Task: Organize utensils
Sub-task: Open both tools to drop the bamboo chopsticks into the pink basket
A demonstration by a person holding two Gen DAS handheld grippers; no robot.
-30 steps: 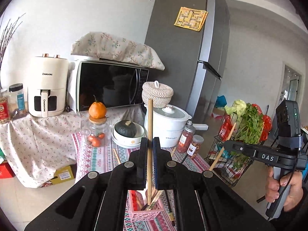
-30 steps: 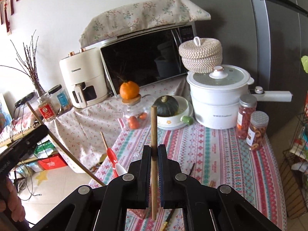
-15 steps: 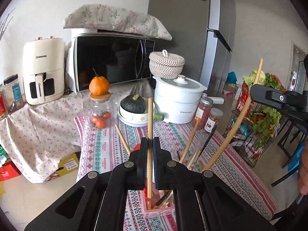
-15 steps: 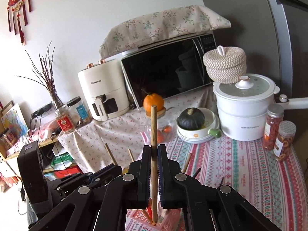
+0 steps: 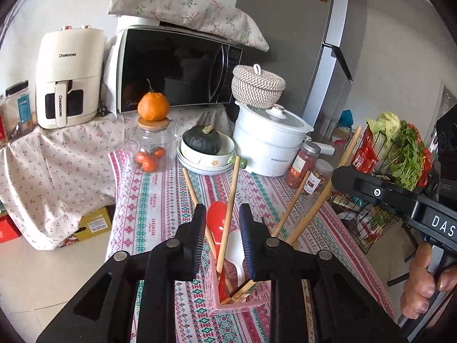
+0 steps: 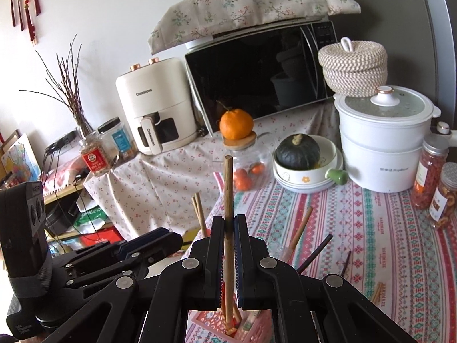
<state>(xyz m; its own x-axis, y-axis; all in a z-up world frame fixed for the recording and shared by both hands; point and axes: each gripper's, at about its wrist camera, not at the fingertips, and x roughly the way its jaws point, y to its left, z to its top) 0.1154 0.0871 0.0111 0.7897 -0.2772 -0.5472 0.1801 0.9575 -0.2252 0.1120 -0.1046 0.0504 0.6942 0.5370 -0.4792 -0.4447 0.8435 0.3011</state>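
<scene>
1. At the bottom centre of the left wrist frame, our left gripper (image 5: 223,223) stood with its jaws wide apart, touching nothing.
2. Between those jaws a wooden chopstick (image 5: 228,208) leaned free, its lower end down inside the pink basket (image 5: 242,303) at the bottom of the frame.
3. The pink basket also held a red spoon (image 5: 216,220), a white spoon (image 5: 236,251) and more wooden sticks, all tilted at different angles.
4. In the lower centre of the right wrist frame, our right gripper (image 6: 228,225) was clamped narrowly on a second chopstick (image 6: 228,188), held upright.
5. That second chopstick's lower tip reached into the pink basket (image 6: 200,321); we could not tell whether it touched the bottom.
6. The basket sat on a striped tablecloth (image 5: 160,200) in the lower middle of the left wrist frame.
7. Behind it, mid-frame, stood a white pot (image 5: 268,148), a bowl with a dark squash (image 5: 201,143) and a glass jar topped by an orange (image 5: 152,105).
8. A microwave (image 5: 177,68) and a cream air fryer (image 5: 68,74) filled the upper left.
9. At the right edge of the left wrist frame, a hand (image 5: 420,288) gripped the other tool's handle.
</scene>
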